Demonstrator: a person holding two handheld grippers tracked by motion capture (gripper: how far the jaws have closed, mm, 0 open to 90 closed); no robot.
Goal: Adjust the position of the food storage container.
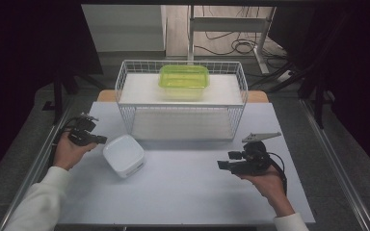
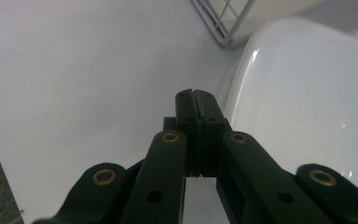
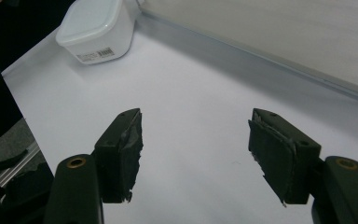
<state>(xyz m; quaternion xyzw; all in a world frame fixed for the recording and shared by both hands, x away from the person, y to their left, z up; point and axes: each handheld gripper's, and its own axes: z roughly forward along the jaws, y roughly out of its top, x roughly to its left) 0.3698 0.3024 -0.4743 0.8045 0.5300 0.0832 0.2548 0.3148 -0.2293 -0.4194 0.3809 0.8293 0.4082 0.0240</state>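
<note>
Left gripper (image 1: pixel 98 139) closed beside the white lidded container (image 1: pixel 123 155); right gripper (image 1: pixel 222 164) idle.

From the left: my left gripper's jaws were pressed together with nothing between them, tips just left of the container, which sat on the table (image 1: pixel 192 192) immediately to their right. I judged the container light, rigid plastic, its glossy rounded lid slippery; opposite side walls below the lid rim offered the surest hold. Farther right, my right gripper's jaws stood apart over bare table, the container well ahead of them.
</note>
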